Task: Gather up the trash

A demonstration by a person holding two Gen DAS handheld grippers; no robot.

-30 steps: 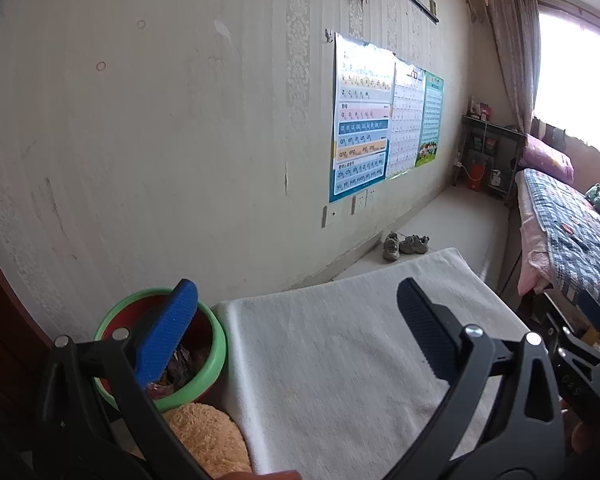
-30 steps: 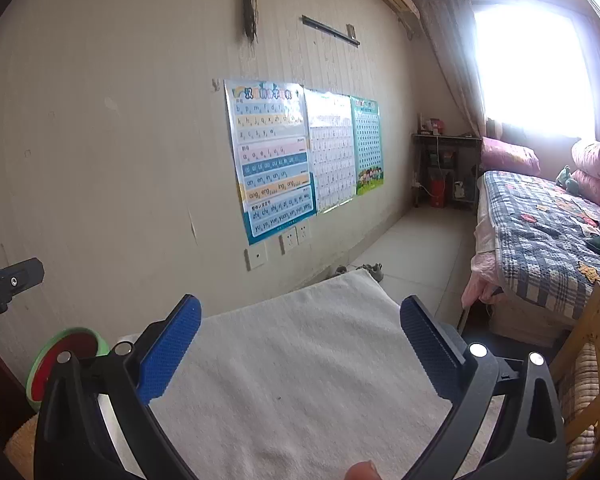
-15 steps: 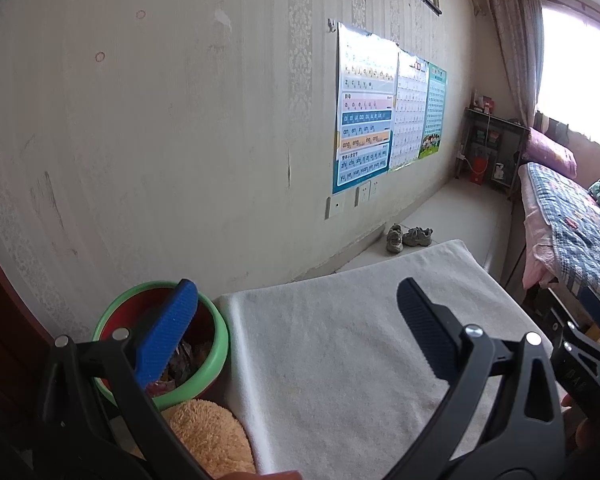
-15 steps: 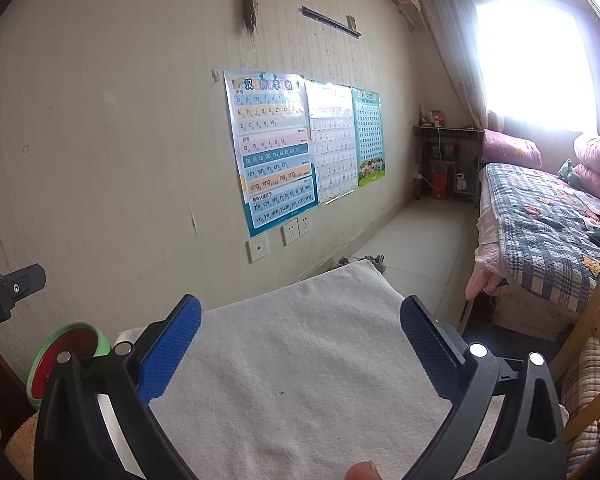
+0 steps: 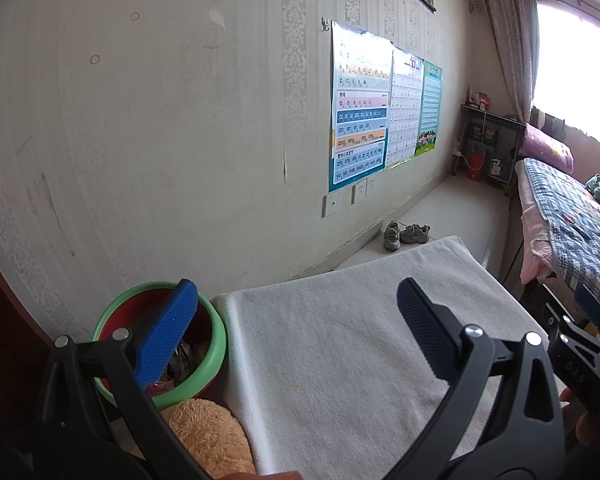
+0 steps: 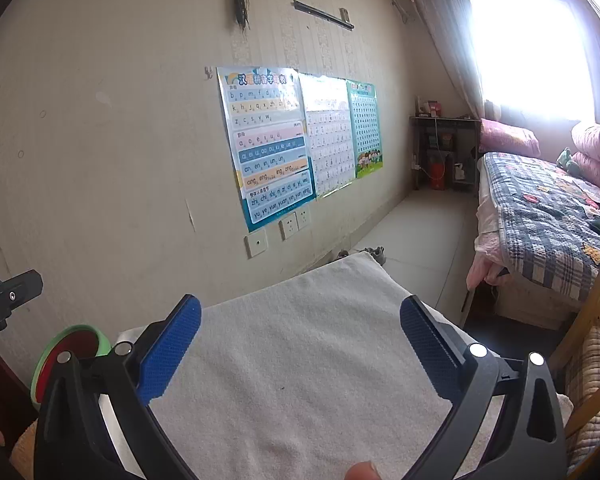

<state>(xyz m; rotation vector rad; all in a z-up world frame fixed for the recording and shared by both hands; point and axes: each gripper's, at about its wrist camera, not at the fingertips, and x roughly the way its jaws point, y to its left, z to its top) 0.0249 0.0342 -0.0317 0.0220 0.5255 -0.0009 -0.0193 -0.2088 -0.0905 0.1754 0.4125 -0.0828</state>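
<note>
A red bin with a green rim (image 5: 218,336) stands at the left end of a table covered by a white towel (image 5: 340,360); wrappers lie inside it (image 5: 188,356). My left gripper (image 5: 296,320) is open and empty, its left finger over the bin and its right finger over the towel. In the right wrist view my right gripper (image 6: 300,336) is open and empty above the bare towel (image 6: 300,380). The bin (image 6: 72,352) shows at the lower left there. No loose trash is visible on the towel.
An orange plush cloth (image 5: 208,436) lies beside the bin. The wall with posters (image 6: 268,144) runs close behind the table. A bed (image 6: 548,216) stands to the right, a wooden chair (image 6: 588,352) at the table's right end, shoes (image 5: 404,234) on the floor beyond.
Both grippers stay open and empty. Both views have tilted slightly, so the posters sit a little lower and nearer the middle of the frame.
</note>
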